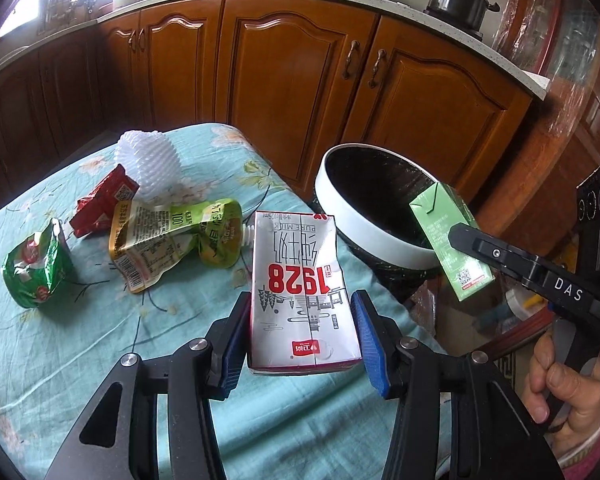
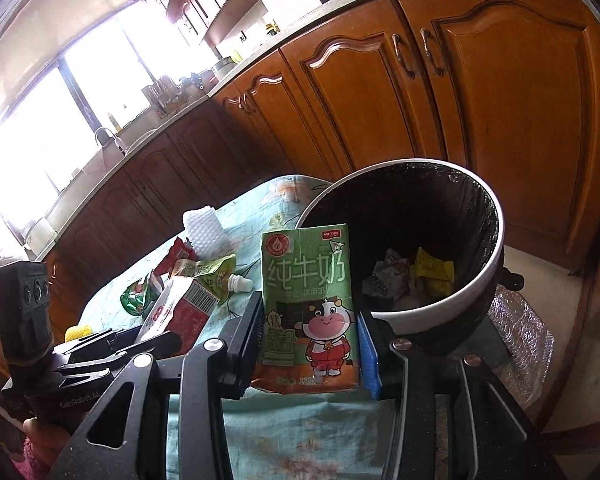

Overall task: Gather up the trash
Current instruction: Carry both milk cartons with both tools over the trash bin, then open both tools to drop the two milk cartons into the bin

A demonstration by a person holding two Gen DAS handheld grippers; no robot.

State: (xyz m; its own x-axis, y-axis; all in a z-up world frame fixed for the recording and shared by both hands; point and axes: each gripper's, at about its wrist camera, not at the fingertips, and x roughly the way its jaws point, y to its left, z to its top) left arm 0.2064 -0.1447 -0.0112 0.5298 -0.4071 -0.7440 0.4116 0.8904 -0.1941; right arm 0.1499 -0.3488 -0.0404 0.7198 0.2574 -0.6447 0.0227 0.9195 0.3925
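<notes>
Right wrist, bin holds wrappers

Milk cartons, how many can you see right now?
2. The white carton sits between the left gripper's jaws above the table; the green carton is clamped in the right gripper beside the bin. Others may lie hidden in the bin.

The white milk carton and green milk carton are coated paperboard with a slight sheen. The crumpled pouch is glossy foil (creased all over). Matt cloth covers the desk. The bin is smooth white plastic; the cabinets are varnished wood.
</notes>
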